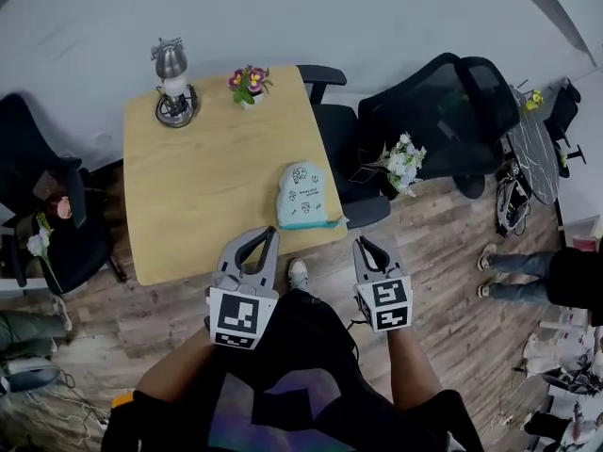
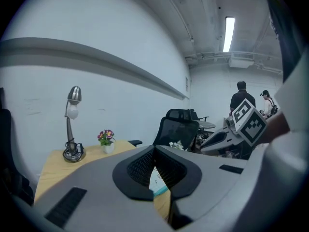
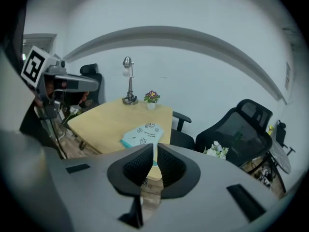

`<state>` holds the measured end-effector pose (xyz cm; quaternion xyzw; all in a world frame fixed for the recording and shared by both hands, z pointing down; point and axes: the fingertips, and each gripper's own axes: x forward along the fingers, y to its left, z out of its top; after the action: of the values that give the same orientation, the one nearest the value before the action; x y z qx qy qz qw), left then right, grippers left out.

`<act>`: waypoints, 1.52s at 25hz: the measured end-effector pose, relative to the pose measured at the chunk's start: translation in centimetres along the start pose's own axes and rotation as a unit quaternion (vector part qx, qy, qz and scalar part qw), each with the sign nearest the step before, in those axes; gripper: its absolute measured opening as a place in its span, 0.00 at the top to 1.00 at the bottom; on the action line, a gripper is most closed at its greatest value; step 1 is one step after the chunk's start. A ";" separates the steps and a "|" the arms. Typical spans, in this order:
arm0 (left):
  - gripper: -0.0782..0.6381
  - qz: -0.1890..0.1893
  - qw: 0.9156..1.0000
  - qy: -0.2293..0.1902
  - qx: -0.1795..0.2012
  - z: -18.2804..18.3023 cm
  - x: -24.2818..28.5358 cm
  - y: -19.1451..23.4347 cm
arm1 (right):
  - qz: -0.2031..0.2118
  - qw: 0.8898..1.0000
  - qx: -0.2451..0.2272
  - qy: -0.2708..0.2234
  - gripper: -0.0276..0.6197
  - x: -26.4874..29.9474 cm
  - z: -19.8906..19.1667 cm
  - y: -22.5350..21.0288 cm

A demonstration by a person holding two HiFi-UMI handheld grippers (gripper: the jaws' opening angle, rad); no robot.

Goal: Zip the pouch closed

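While the left gripper and right gripper hover empty, jaws nearly together, the pouch near the table edge could slide off if tugged unpinned.

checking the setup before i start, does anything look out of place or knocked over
Nothing is spilled or toppled: the lamp and flower pot stand upright. The pouch lies flat at the near right edge of the table. A bunch of white flowers rests on a black chair, an odd place.
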<state>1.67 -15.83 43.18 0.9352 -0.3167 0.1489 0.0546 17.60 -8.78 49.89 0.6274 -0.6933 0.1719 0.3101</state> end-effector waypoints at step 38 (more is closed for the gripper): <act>0.88 0.075 0.987 0.140 -0.033 -8.8 8.2 -0.6 | 0.217 0.881 -0.410 0.096 0.79 13.9 -10.3 -1.3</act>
<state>6.08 -18.31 54.08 0.8765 -0.3797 0.2714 0.1180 20.79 -13.08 66.38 0.2585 -0.7873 -0.0052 0.5598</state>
